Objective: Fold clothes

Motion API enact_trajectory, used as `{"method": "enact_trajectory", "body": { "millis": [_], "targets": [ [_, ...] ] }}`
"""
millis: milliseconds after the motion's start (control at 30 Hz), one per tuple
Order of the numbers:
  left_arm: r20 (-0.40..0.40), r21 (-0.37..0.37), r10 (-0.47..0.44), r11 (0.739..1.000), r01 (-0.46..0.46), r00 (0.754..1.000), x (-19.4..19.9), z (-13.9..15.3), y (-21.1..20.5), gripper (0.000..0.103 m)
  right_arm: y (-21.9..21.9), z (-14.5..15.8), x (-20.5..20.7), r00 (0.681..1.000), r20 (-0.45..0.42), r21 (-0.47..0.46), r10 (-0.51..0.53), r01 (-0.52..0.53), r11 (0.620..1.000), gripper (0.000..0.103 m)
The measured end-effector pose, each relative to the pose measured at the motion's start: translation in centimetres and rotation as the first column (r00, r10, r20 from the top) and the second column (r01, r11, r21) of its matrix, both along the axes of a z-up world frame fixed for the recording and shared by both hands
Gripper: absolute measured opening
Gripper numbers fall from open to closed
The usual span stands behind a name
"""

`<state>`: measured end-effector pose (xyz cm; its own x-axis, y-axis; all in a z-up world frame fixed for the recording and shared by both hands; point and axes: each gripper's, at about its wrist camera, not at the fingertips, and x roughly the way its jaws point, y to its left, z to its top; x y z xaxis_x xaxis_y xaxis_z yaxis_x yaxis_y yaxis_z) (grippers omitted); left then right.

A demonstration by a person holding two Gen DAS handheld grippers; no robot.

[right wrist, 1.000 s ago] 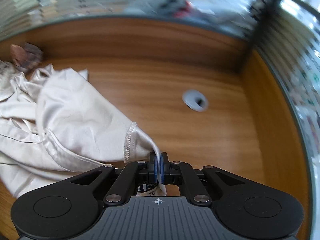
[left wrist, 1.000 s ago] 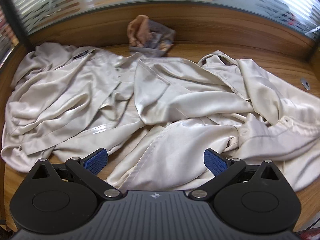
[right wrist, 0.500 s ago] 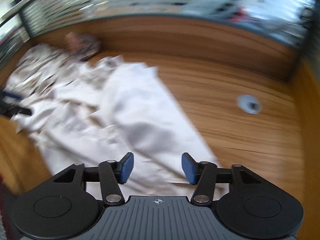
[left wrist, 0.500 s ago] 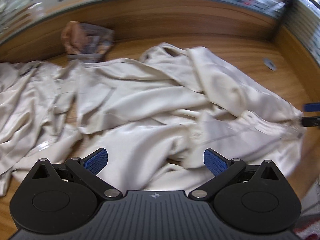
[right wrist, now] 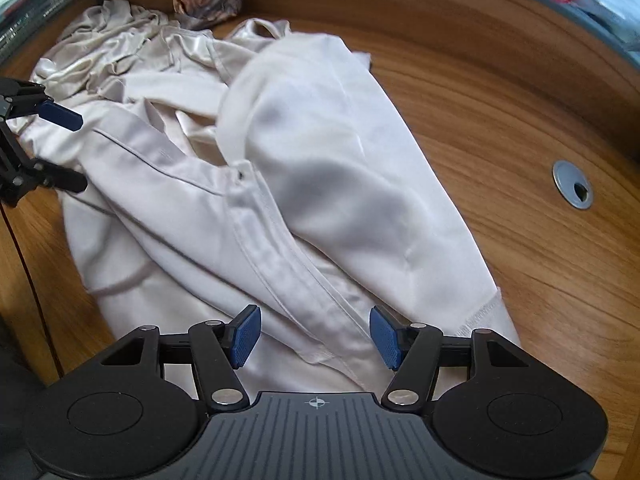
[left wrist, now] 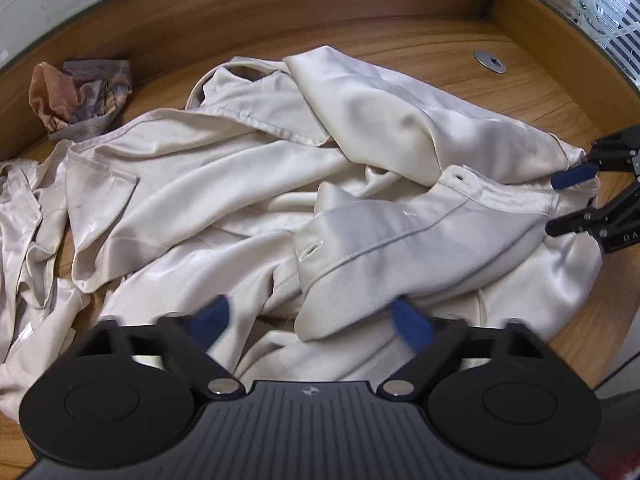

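Cream satin shirt lies crumpled across the wooden desk; left gripper and right gripper both gape empty over it. The slick cloth could slip from a shallow pinch

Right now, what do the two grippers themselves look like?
Both match: the left gripper and right gripper have matte black bodies with a ribbed grey centre panel bearing a small crosshair mark, two round black discs, silver pivot screws, and black linkage arms ending in blue-padded fingers. No cables or sleeves show.
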<state>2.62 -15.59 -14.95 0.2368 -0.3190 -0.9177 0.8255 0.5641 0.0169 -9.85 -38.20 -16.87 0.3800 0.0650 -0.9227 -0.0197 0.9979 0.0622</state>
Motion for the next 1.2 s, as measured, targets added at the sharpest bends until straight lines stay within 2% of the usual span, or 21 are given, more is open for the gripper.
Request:
{"method": "enact_trajectory", "body": {
  "millis": [67, 100, 133, 167, 200, 333, 433, 500, 633, 700, 733, 767, 800, 1100, 1133, 1167, 1200],
  "targets": [
    [0.004, -0.008, 0.014, 1.000, -0.014, 1.000, 0.5, 0.5, -0.3, 0.035, -0.2, -0.4, -0.1, 1.000, -0.013, 0.008, 0.009, -0.008, 1.000, 0.059],
    [0.006, -0.012, 0.021, 1.000, -0.021, 1.000, 0.8, 0.8, -0.5, 0.025, -0.3, -0.5, -0.2, 1.000, -0.020, 0.014, 0.016, -0.016, 1.000, 0.054],
    [0.008, -0.016, 0.029, 0.999, -0.029, 1.000, 1.1, 1.1, -0.6, 0.010, -0.3, -0.6, -0.2, 0.999, -0.030, 0.010, 0.017, -0.017, 1.000, 0.032],
    [0.009, -0.021, 0.036, 0.999, -0.036, 0.999, 1.4, 1.4, -0.8, 0.010, -0.4, -0.6, -0.3, 0.999, -0.040, 0.005, 0.018, -0.018, 1.000, 0.008],
    [0.011, -0.025, 0.044, 0.999, -0.044, 0.999, 1.7, 1.7, -0.9, 0.010, -0.5, -0.6, -0.3, 0.999, -0.049, -0.001, 0.019, -0.019, 1.000, 0.003],
    [0.048, -0.061, 0.084, 0.995, -0.082, 0.995, 3.4, 4.0, -1.8, 0.002, -1.7, 1.4, -0.3, 1.000, 0.009, -0.005, -0.027, 0.027, 1.000, 0.002],
    [0.076, -0.096, 0.113, 0.990, -0.106, 0.991, 5.1, 6.1, -2.6, 0.002, -3.4, 3.7, 0.2, 0.994, 0.077, -0.010, -0.081, 0.082, 0.997, 0.002],
    [0.097, -0.119, 0.125, 0.986, -0.113, 0.987, 6.1, 7.3, -2.9, 0.002, -4.8, 4.8, 0.5, 0.988, 0.105, 0.018, -0.115, 0.114, 0.993, 0.002],
    [0.129, -0.134, 0.143, 0.983, -0.125, 0.981, 7.2, 8.6, -3.0, 0.002, -6.0, 5.3, 1.2, 0.992, 0.083, 0.111, -0.099, 0.090, 0.990, 0.005],
    [0.136, -0.140, 0.152, 0.981, -0.133, 0.979, 7.6, 9.1, -3.0, 0.001, -5.5, 5.0, 1.3, 0.995, 0.074, 0.123, -0.063, 0.054, 0.991, 0.024],
    [0.138, -0.143, 0.155, 0.980, -0.135, 0.978, 7.8, 9.3, -2.9, 0.001, -5.0, 4.7, 1.3, 0.997, 0.067, 0.125, -0.037, 0.029, 0.992, 0.047],
    [0.142, -0.143, 0.156, 0.980, -0.136, 0.977, 7.8, 9.4, -2.8, 0.001, -4.4, 4.4, 1.3, 0.998, 0.067, 0.118, -0.011, 0.003, 0.993, 0.062],
    [0.146, -0.143, 0.159, 0.980, -0.138, 0.976, 7.9, 9.5, -2.7, 0.001, -3.7, 4.1, 1.3, 0.998, 0.067, 0.110, 0.016, -0.023, 0.994, 0.064],
    [0.188, -0.177, 0.206, 0.969, -0.173, 0.960, 8.6, 11.2, -2.1, 0.001, -0.5, -0.6, 3.1, 0.988, -0.029, 0.122, 0.150, -0.146, 0.982, 0.064],
    [0.192, -0.181, 0.211, 0.967, -0.177, 0.958, 8.8, 11.5, -2.0, 0.001, -0.2, -0.8, 3.3, 0.986, -0.030, 0.121, 0.163, -0.158, 0.980, 0.059],
    [0.196, -0.186, 0.217, 0.966, -0.181, 0.956, 9.0, 11.7, -2.0, 0.001, -0.1, -0.9, 3.6, 0.985, -0.031, 0.120, 0.171, -0.166, 0.979, 0.035],
    [0.200, -0.191, 0.223, 0.964, -0.185, 0.954, 9.1, 12.0, -2.0, 0.001, -0.2, -1.0, 3.9, 0.985, -0.043, 0.127, 0.170, -0.163, 0.978, 0.017]
  ]
}}
